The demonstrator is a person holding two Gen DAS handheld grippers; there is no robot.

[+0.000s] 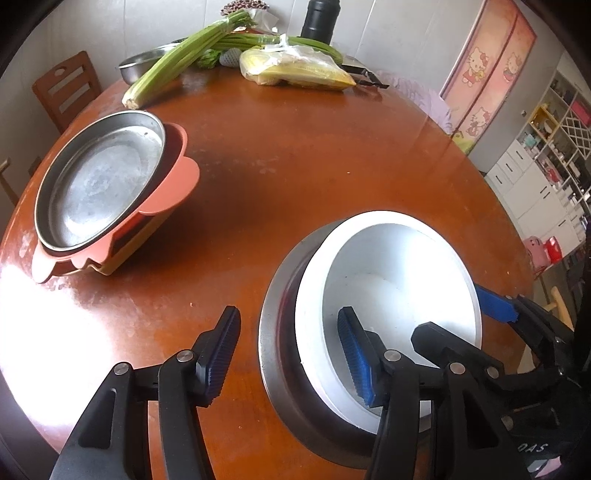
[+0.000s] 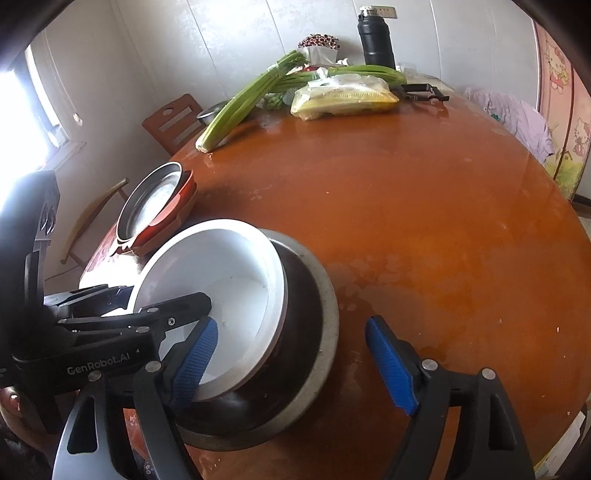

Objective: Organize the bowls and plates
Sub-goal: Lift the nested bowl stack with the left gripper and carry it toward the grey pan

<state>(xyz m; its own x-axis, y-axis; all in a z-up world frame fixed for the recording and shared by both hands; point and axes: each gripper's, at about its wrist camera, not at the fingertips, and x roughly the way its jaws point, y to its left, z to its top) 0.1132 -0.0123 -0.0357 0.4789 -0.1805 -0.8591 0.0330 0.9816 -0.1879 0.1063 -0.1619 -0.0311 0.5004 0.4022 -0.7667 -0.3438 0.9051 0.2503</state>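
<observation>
A white bowl (image 1: pixel 388 266) (image 2: pixel 221 266) sits tilted inside a wider steel bowl (image 1: pixel 273 332) (image 2: pixel 325 321) at the near edge of the round brown table (image 1: pixel 314 166). My left gripper (image 1: pixel 288 354) (image 2: pixel 166 295) is open and straddles both rims on one side, one blue pad inside the white bowl and the other finger outside over the table. My right gripper (image 2: pixel 293 363) (image 1: pixel 469 321) is open across the opposite rims, one pad in the white bowl and one out over the wood. To the far left a steel plate (image 1: pixel 99 184) (image 2: pixel 151 203) tops a stack of salmon-coloured plates (image 1: pixel 177 181).
At the table's back lie celery stalks (image 1: pixel 184 55), a bag of corn (image 1: pixel 295 68), a steel basin (image 1: pixel 136 64), a black flask (image 1: pixel 319 18) and a black tool (image 1: pixel 365 74). A wooden chair (image 1: pixel 66 88) stands behind the plates. A purple cloth (image 2: pixel 517 114) lies at the right edge.
</observation>
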